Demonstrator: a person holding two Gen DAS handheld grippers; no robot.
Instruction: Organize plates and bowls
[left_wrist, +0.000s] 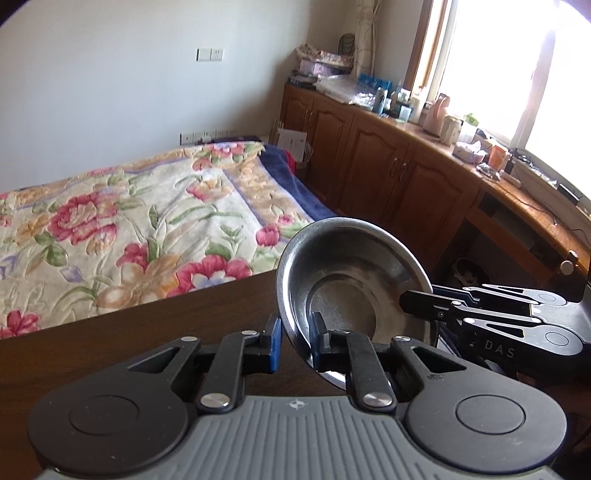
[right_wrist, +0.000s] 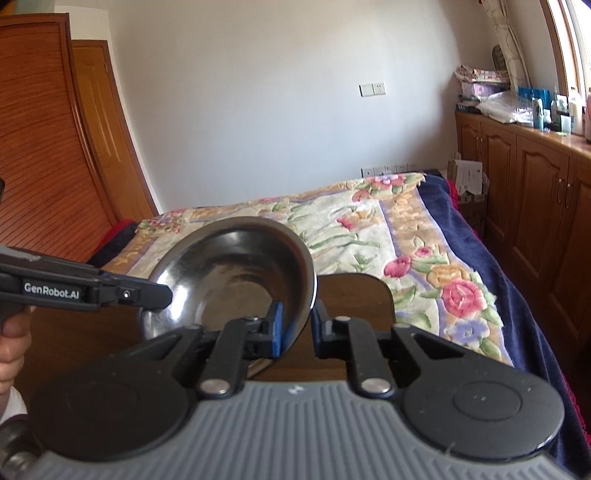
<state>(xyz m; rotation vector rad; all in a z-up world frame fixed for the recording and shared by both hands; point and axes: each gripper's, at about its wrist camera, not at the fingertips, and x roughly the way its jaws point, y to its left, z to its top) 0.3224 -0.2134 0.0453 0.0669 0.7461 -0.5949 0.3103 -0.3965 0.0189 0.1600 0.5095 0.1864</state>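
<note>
A shiny steel bowl (left_wrist: 354, 266) is held tilted above the dark wooden table (left_wrist: 147, 332), its inside facing the camera. In the left wrist view my left gripper (left_wrist: 297, 343) is shut on the bowl's near left rim, one finger inside and one outside. My right gripper (left_wrist: 417, 301) comes in from the right and pinches the opposite rim. The right wrist view shows the same bowl (right_wrist: 236, 266) with my right gripper (right_wrist: 297, 328) shut on its right rim and the left gripper (right_wrist: 162, 295) on its left rim. A second steel edge shows under the bowl; I cannot tell what it is.
Beyond the table's (right_wrist: 354, 291) far edge lies a bed with a floral blanket (left_wrist: 129, 221). Wooden cabinets (left_wrist: 388, 173) with a cluttered top run along the right under a bright window. A wooden wardrobe (right_wrist: 48, 147) stands at the left. A hand (right_wrist: 11, 347) holds the left gripper.
</note>
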